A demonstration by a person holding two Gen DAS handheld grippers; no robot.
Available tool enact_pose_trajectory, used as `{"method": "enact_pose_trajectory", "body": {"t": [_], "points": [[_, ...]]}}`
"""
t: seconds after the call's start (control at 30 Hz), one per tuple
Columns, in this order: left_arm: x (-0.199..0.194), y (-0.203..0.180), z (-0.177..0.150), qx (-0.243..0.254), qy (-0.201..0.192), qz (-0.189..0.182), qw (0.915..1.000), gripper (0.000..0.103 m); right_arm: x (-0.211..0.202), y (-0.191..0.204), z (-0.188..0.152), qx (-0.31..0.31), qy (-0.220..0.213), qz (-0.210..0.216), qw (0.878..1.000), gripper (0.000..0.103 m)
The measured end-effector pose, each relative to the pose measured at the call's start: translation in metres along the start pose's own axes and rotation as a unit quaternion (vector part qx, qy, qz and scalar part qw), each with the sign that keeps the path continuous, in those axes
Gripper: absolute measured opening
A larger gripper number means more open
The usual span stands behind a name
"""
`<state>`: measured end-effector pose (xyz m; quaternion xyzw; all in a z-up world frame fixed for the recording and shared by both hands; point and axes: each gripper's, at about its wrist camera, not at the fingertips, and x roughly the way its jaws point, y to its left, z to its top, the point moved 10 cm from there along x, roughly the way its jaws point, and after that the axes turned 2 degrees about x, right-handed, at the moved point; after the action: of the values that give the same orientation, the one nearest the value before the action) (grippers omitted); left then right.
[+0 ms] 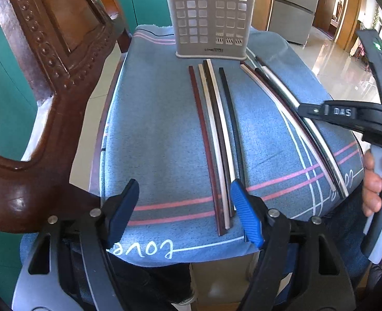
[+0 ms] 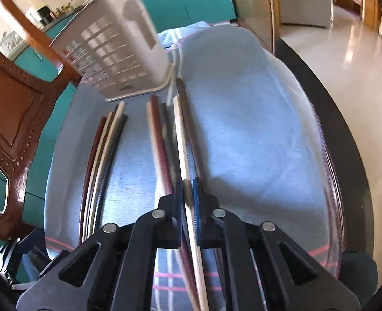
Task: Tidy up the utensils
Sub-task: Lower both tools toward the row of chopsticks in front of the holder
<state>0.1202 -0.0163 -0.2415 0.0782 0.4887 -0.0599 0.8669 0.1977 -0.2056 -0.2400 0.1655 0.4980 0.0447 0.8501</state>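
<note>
A grey slotted utensil holder stands at the far end of a blue towel. Two groups of chopsticks lie lengthwise before it. The left group mixes dark red, cream, brown, white and black sticks. My left gripper is open over the towel's near edge, and that group's near ends lie just inside its right finger. The right group lies further right. My right gripper is shut on a cream chopstick from that group.
A carved brown wooden chair back rises close on the left. The towel drapes over a dark round table edge. A hand holds the right gripper's handle. Shiny pale floor lies beyond on the right.
</note>
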Motion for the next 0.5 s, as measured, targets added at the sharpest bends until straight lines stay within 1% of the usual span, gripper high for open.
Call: {"method": "enact_pose_trajectory", "body": {"t": [0.2, 0.3, 0.4, 0.5], "points": [[0.004, -0.004, 0.001, 0.004, 0.003, -0.001, 1.0, 0.077, 0.001, 0.002, -0.004, -0.023, 0.005, 0.0, 1.0, 0.008], [0.003, -0.004, 0.001, 0.005, 0.001, 0.001, 1.0, 0.077, 0.0, 0.01, -0.004, -0.03, 0.006, 0.015, 0.999, 0.008], [0.001, 0.001, 0.001, 0.0, -0.003, 0.003, 1.0, 0.077, -0.004, 0.016, 0.001, -0.032, -0.001, 0.019, 0.999, 0.008], [0.002, 0.007, 0.004, -0.01, -0.006, 0.003, 0.9999, 0.077, -0.011, 0.011, 0.005, -0.023, -0.009, 0.02, 1.0, 0.008]]}}
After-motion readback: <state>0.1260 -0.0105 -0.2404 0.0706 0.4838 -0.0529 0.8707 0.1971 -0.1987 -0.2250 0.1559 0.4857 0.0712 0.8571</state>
